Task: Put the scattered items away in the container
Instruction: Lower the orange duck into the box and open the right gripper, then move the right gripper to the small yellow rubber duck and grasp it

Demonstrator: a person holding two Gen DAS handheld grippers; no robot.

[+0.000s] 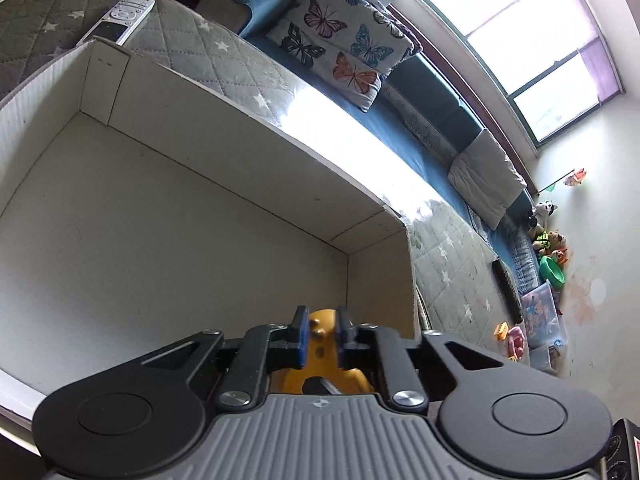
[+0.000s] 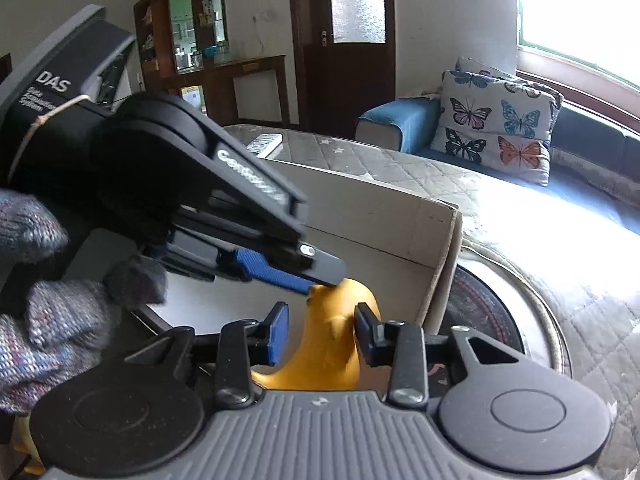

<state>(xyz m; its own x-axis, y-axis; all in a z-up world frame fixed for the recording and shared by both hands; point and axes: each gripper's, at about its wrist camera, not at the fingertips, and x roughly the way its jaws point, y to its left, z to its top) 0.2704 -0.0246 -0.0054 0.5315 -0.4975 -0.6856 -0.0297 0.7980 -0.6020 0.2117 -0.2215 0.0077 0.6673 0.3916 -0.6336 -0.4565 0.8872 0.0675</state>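
One yellow toy (image 2: 340, 344), pinched in the left gripper (image 1: 322, 334) over one white box (image 1: 160, 208); right gripper (image 2: 322, 332) open around it. One remote (image 1: 120, 20). "DAS" legible.

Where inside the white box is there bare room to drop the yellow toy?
The white box floor is bare between all its walls. It is crowded only at the near corner, where both grippers meet at the yellow toy.

Both claws (left (image 2: 320, 280), right (image 2: 320, 330)) flank the yellow toy (image 2: 340, 344).
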